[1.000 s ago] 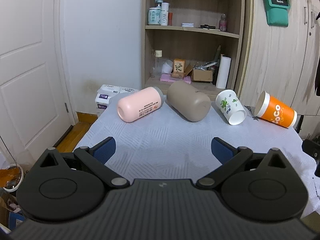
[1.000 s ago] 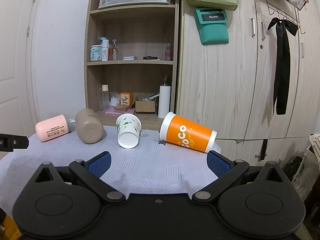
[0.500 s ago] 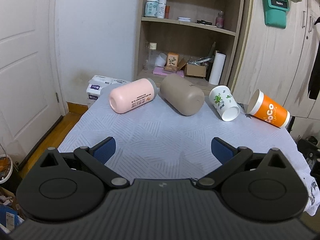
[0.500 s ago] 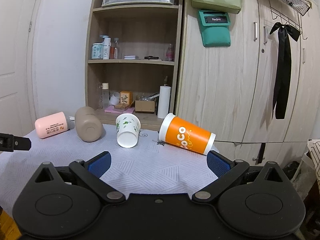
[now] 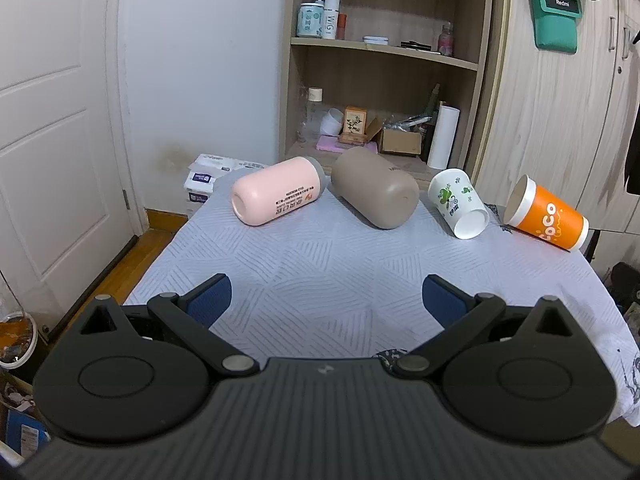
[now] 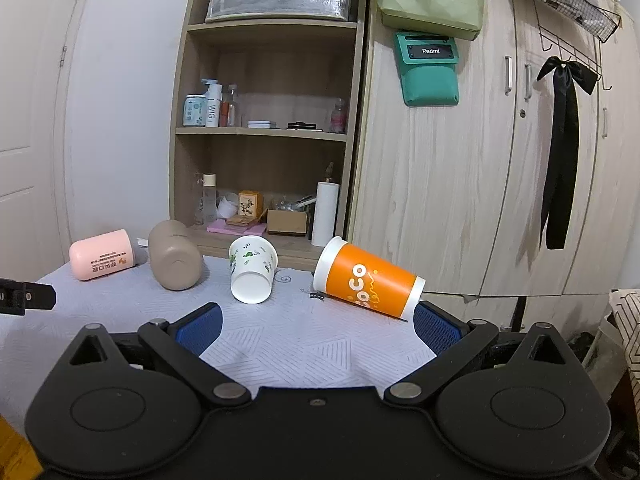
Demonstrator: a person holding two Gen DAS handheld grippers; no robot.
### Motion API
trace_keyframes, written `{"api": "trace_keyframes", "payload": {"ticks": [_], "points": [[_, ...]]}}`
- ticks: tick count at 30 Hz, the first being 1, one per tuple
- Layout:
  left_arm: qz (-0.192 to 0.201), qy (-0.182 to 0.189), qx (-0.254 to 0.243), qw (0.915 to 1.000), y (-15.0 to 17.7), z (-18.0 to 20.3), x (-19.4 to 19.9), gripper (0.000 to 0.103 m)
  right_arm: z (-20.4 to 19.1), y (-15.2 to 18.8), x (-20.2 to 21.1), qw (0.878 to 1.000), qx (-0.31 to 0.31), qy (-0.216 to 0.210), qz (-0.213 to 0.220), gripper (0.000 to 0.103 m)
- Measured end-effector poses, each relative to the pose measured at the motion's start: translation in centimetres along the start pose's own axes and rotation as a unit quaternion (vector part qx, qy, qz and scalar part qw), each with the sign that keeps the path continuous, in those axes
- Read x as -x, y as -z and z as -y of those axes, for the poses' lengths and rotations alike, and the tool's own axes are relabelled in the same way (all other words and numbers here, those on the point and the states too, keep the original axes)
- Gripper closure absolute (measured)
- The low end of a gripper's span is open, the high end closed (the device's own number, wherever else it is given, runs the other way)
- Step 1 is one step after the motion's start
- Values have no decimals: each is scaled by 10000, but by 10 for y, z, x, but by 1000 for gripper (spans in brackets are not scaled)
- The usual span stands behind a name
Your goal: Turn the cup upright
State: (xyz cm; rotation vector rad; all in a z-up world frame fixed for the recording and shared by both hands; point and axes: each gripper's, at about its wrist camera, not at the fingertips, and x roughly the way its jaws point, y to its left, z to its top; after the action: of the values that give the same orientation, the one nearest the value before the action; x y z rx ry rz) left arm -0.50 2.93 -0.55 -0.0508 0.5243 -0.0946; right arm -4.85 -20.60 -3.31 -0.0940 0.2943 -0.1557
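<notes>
Several cups lie on their sides along the far edge of a table with a pale blue cloth (image 5: pixel 320 264): a pink cup (image 5: pixel 278 196), a taupe cup (image 5: pixel 376 193), a white cup with green print (image 5: pixel 458 204) and an orange cup (image 5: pixel 546 219). They also show in the right wrist view: the pink cup (image 6: pixel 102 260), the taupe cup (image 6: pixel 174 261), the white cup (image 6: pixel 253 275), the orange cup (image 6: pixel 368 278). My left gripper (image 5: pixel 326 300) is open and empty over the near cloth. My right gripper (image 6: pixel 316 326) is open and empty, just short of the orange cup.
A wooden shelf unit (image 5: pixel 384 72) with bottles and boxes stands behind the table. A wardrobe (image 6: pixel 480 184) is to the right, a white door (image 5: pixel 52 152) to the left. Tissue packs (image 5: pixel 206 176) sit by the table's far left corner.
Both grippers have moved a little closer to the table and cups. The orange cup now sits nearer the right gripper's right finger. Both stay open.
</notes>
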Motion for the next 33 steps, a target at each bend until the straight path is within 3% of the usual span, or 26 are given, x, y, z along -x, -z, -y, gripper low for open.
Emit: {"api": "trace_keyframes", "payload": {"ticks": [19,33], "points": [[-41,-184,42,9998,0,-20,10,0,-16,1,-4,9998,15,-152,-134,0],[-89,-121,121,9998,3,-24,9,0,-17,3,-2,9997,38,-188,-181,0]]}}
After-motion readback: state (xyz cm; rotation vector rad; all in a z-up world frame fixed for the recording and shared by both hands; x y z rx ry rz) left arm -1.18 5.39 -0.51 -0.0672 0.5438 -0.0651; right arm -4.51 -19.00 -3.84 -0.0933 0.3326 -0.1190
